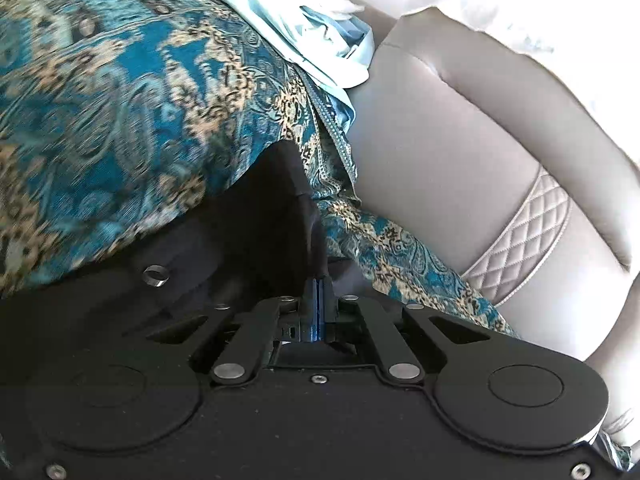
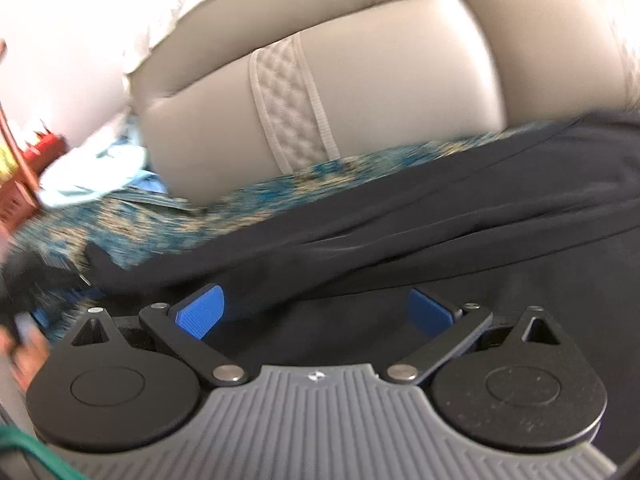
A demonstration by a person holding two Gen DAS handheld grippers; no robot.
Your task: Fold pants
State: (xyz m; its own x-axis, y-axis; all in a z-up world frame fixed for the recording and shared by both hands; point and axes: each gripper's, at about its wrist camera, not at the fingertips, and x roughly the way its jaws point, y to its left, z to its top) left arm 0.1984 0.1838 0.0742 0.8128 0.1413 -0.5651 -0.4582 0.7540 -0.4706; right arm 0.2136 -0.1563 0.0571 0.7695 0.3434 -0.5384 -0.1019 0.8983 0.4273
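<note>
The black pants (image 2: 440,216) lie across a sofa seat covered by a blue and tan patterned cloth (image 2: 168,216). In the left wrist view my left gripper (image 1: 319,280) is shut on a bunched fold of the black pants (image 1: 276,200), with its blue pads pressed together. The patterned cloth (image 1: 120,100) fills the left of that view. In the right wrist view my right gripper (image 2: 316,312) is open just above the black fabric, its blue pads (image 2: 200,314) wide apart, holding nothing.
The beige leather sofa back (image 1: 480,140) with a quilted strip (image 1: 520,236) rises behind; it also shows in the right wrist view (image 2: 360,72). A pale blue garment (image 1: 304,28) lies on the cloth at the far end. Red and yellow items (image 2: 24,160) sit far left.
</note>
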